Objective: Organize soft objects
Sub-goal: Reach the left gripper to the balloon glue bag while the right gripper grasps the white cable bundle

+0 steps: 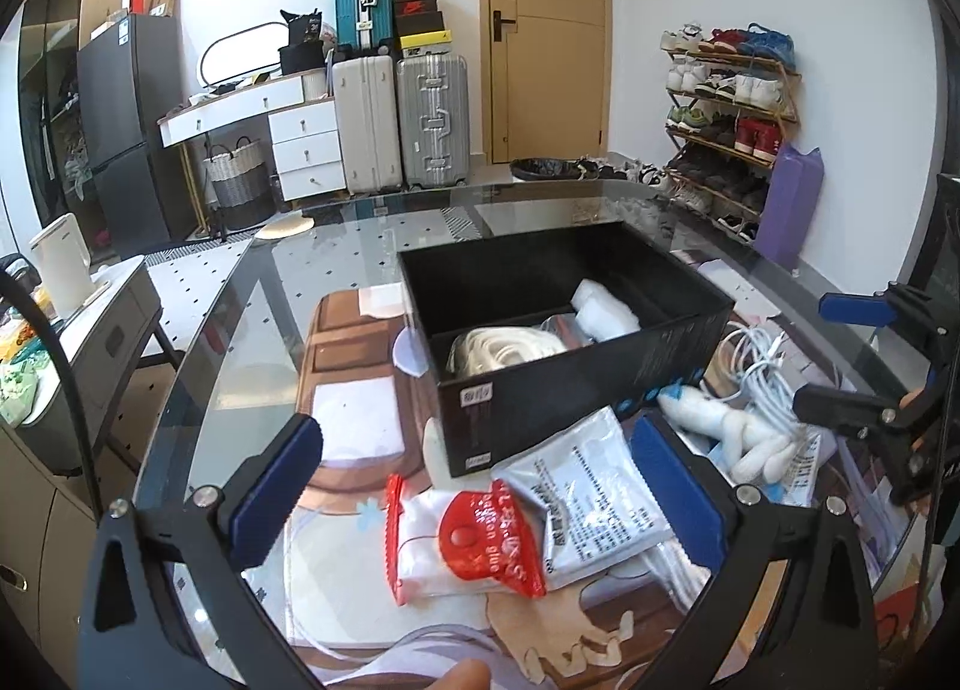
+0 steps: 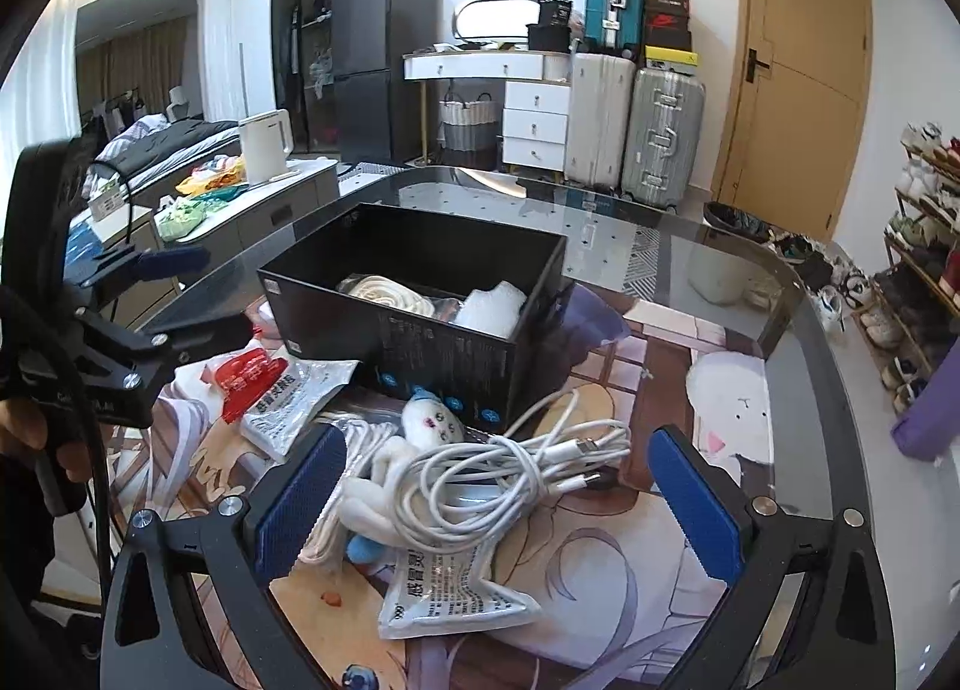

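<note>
A black cardboard box (image 1: pixel 564 384) is set on a glass table (image 1: pixel 252 294), its top open; coiled white rope (image 1: pixel 498 348) and a white wrapped bundle (image 1: pixel 606 306) are seen inside it. The left gripper (image 1: pixel 480 480) is held just short of the box's near corner, its blue-padded fingers (image 1: pixel 279 486) spread wide with nothing clamped — below the gap lie a red-topped sachet (image 1: pixel 474 546) printed with white lettering and a silver foil packet (image 1: pixel 594 486), both resting on the table.

The right gripper (image 2: pixel 498 501) is likewise held wide apart and empty. Between and beneath its fingers a tangle of white charging cable (image 2: pixel 516 480) is draped over a small white plush toy (image 2: pixel 429 420) (its face turned up toward the box). Nearer the camera lies another silver packet (image 2: pixel 450 588), apparently a medicine sachet, though the print is too small to be read. A hand (image 2: pixel 36 438) is seen on the left gripper's handle.
</note>
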`<state>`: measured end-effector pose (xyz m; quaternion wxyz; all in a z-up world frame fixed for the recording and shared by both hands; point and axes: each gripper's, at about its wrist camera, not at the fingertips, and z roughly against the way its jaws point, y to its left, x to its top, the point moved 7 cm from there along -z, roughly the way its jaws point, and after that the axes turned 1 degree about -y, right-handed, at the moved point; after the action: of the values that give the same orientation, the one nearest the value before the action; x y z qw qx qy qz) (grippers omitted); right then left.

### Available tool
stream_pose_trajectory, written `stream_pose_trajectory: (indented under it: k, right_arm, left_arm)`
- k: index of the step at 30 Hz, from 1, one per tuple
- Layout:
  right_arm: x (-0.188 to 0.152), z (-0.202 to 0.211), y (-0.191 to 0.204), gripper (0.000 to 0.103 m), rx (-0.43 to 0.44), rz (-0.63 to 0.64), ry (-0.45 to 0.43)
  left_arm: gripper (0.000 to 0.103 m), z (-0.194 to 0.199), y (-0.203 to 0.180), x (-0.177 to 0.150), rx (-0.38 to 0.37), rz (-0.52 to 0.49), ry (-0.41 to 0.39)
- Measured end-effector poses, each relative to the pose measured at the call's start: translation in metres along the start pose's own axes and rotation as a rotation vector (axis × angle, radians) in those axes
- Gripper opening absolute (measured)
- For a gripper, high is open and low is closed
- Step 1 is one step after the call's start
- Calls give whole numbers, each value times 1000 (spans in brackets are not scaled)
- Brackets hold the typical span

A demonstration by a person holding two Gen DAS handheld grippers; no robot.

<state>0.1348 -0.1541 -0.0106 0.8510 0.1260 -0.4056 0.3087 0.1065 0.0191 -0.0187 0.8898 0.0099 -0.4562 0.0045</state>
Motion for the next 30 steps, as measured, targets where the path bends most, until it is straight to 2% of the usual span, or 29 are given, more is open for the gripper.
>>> stream_pose_trajectory:
  k: [9,17,30]
  right_arm:
    - [-3,-3,-8,102,-16,-16,22]
    - [-7,-8,-19,102,-29,-81,47]
    - [-11,-19,-22,102,-12,-130,69]
  left_arm:
    - [103,-10,-3,-15,-31,-4,65]
    - [103,-18,-3,-24,-14,-23,105]
    - [103,-24,0,-30,-9,-34,130]
